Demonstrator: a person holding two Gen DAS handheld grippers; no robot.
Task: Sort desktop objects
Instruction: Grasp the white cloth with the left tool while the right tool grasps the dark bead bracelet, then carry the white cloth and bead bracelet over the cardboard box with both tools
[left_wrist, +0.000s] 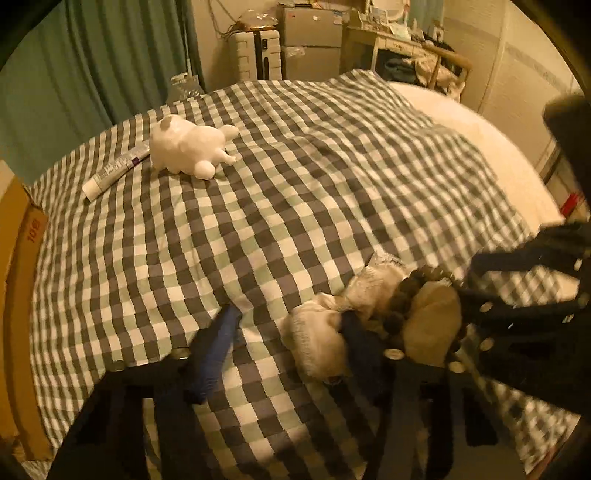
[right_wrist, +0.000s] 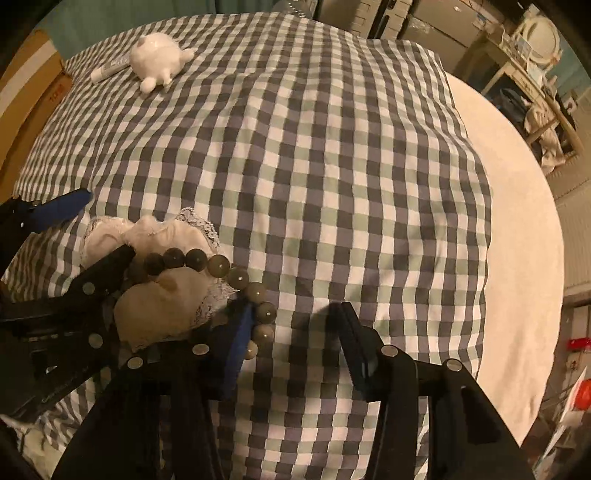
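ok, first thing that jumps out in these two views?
The checked cloth fills both views, over a pale round table. Nearest, both grippers crowd a pile of lacy white fabric ringed by a dark bead bracelet: the left gripper straddles the fabric's edge, and the right gripper has one finger against the beads. At the far edge lie a white toy animal and a tube, touching.

free: checked cloth (right_wrist: 332, 166) centre | obstacles: white figurine (right_wrist: 157, 59), tube (right_wrist: 109, 70) far corner
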